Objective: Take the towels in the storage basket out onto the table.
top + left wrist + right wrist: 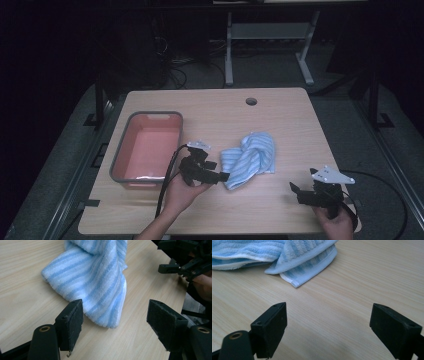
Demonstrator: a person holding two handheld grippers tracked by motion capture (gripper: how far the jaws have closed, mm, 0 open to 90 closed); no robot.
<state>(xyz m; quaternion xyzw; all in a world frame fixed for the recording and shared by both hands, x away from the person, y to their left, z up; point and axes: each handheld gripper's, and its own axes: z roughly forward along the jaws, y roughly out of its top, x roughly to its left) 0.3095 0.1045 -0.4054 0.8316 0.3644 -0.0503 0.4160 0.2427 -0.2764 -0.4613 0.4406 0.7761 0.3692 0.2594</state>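
Towel [251, 159], blue-striped and crumpled, lies mid-table just right of the pink bin [148, 148]. Left gripper [223, 176] sits at its near corner, jaws apart, nothing pinched. Right gripper [294, 188] rests well apart, jaws wide over bare table [280, 115].

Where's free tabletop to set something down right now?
Bare: the far strip by the cable hole, the right side between towel and right gripper, and the near edge of the table between the hands. Crowded: bin, left gripper and towel, mid-left.
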